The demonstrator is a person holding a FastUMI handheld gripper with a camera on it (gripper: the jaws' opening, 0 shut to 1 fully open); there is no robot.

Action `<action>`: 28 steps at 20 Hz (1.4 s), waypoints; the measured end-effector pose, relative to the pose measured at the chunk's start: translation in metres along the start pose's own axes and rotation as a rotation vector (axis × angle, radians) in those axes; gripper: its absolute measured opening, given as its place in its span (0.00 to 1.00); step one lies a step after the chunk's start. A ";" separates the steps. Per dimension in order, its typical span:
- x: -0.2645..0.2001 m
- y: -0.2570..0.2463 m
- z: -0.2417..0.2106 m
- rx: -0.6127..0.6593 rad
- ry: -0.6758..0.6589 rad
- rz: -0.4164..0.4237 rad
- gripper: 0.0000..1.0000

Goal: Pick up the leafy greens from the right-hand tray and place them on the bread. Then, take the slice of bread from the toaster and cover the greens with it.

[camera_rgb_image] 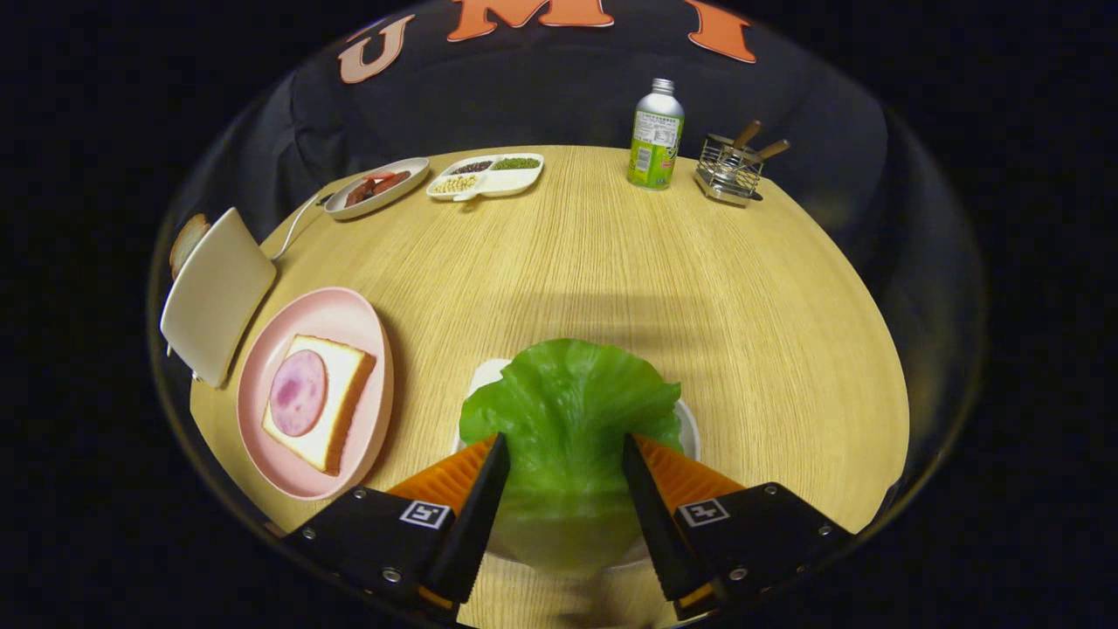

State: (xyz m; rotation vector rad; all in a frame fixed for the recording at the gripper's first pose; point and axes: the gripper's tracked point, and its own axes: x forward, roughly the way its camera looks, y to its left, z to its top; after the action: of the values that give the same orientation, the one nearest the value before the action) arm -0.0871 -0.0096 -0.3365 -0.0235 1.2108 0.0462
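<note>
The bottle (656, 135) at the far side of the table (611, 262) carries a printed label, too small to read. Small square black-and-white markers sit on the gripper's body.

The gripper (565, 454) is spread wide, its two fingers standing on either side of the lettuce leaf (566, 411); whether they touch the leaf's edges cannot be told. The leaf lies on a white tray (483, 377) and hides most of it, reaching from between the fingers to just ahead of them.

To the left of the gripper a pink plate (314, 306) holds a slice of bread (336, 393) with a round slice of ham (298, 392) on top. Beyond the plate stands a cream toaster (216, 293) with another slice of bread (187, 240) poking out of it. Across the table are a long dish of sausages (376, 187), a divided dish of beans and grains (486, 175), and a wire holder (729, 168) with wooden-handled utensils. The stretch of table between leaf and plate is bare wood.
</note>
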 end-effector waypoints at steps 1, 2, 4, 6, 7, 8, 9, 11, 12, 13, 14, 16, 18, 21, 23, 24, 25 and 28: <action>-0.002 0.000 0.001 0.001 -0.004 -0.003 0.78; 0.000 0.001 0.001 0.000 -0.001 -0.002 0.70; 0.000 -0.001 0.004 0.002 -0.009 -0.006 0.55; 0.002 -0.004 0.006 0.003 -0.022 -0.008 0.36; 0.001 -0.005 0.007 0.002 -0.028 -0.009 0.30; 0.003 -0.006 0.007 -0.002 -0.037 -0.009 0.18; 0.002 -0.006 0.008 0.004 -0.040 -0.001 0.15; -0.002 -0.003 0.011 0.039 -0.053 0.028 0.08; -0.005 -0.001 0.015 0.052 -0.069 0.044 0.05; -0.009 0.001 0.019 0.066 -0.089 0.059 0.05; -0.013 0.003 0.023 0.075 -0.105 0.077 0.04; -0.020 0.010 0.030 0.096 -0.132 0.113 0.04; -0.028 0.021 0.040 0.119 -0.168 0.163 0.04; -0.041 0.037 0.053 0.112 -0.214 0.215 0.04; -0.050 0.051 0.062 0.104 -0.238 0.251 0.04; -0.054 0.058 0.068 0.102 -0.250 0.271 0.04; -0.058 0.067 0.071 0.097 -0.260 0.292 0.04; -0.066 0.090 0.079 0.069 -0.277 0.344 0.04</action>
State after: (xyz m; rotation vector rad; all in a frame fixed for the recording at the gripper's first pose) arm -0.0408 0.0823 -0.2460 0.2447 0.9281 0.2989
